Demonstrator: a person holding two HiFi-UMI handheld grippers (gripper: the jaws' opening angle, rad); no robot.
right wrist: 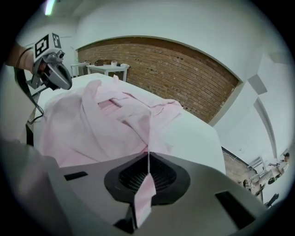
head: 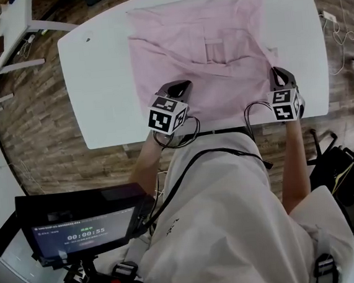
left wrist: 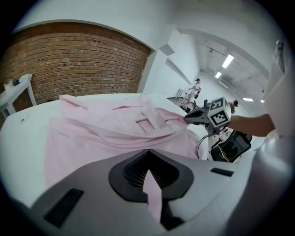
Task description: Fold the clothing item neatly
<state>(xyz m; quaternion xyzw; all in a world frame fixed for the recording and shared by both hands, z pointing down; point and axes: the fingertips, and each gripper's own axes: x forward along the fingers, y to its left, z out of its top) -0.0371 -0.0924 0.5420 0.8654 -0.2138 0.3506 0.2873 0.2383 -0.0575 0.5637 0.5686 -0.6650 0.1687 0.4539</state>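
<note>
Across the white table (head: 95, 65) the pink shirt (head: 198, 42) is lying spread and rumpled. The left gripper (head: 177, 89) and right gripper (head: 279, 74) are each pinching its near edge between closed jaws. A first fold seems to be starting, calling for both to be carrying that edge forward evenly.

Standing with left forearm (head: 143, 163) and right forearm (head: 294, 170) stretched forward, one gripper in each hand. On the left: pointing forward and down with the left gripper (head: 181, 86), jaws closed tight on a strip of the pink shirt (left wrist: 152, 193), marker cube (head: 167, 114) turned upward. On the right: same downward tilt for the right gripper (head: 277, 73), jaws pinched together on a thin fold of that fabric. Held roughly level with each other and well apart
</note>
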